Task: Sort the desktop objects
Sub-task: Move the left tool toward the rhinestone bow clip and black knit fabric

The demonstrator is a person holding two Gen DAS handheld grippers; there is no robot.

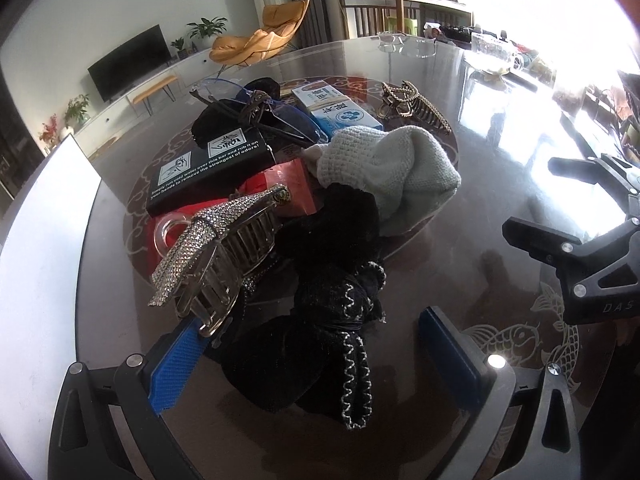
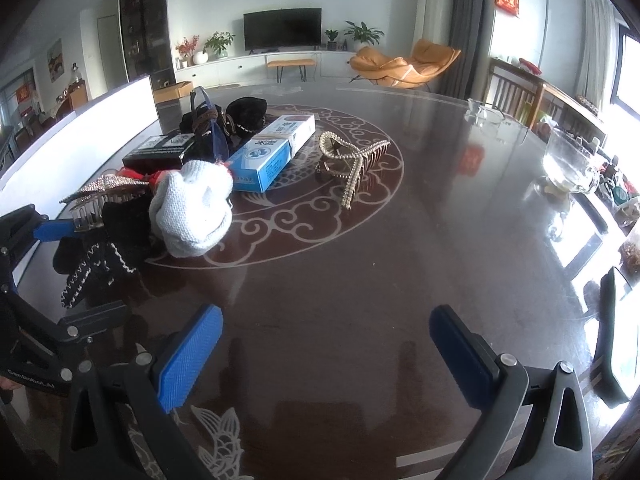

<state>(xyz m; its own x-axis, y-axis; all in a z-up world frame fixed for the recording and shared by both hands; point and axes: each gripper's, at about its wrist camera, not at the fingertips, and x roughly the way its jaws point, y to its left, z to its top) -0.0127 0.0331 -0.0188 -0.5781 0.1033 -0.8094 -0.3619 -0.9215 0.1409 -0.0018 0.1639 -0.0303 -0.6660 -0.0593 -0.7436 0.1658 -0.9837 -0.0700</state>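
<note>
Two grippers work over a dark glossy bench (image 2: 400,264) with a pale cloud-pattern ring. The left gripper (image 1: 316,360) has its fingers wide apart, straddling a black velvet bow (image 1: 320,344) with zigzag white trim that lies on the bench between them; neither pad visibly presses it. The left blue pad (image 1: 180,364) touches the near end of a rhinestone hair claw (image 1: 216,252), which leans tilted against the pile. Just beyond the bow sits a pale knitted cloth (image 1: 388,168), bunched up. Behind it lie a blue and white box (image 1: 340,112), a black box (image 1: 208,168) with white print, a red packet (image 1: 288,184), and folded glasses (image 1: 256,108) resting on dark fabric. A gold pearl hair claw (image 2: 352,160) stands apart to the right of the blue box. The right gripper (image 2: 326,356) hovers over bare bench nearer the edge, fingers spread open, holding nothing, well right of the pile.
</note>
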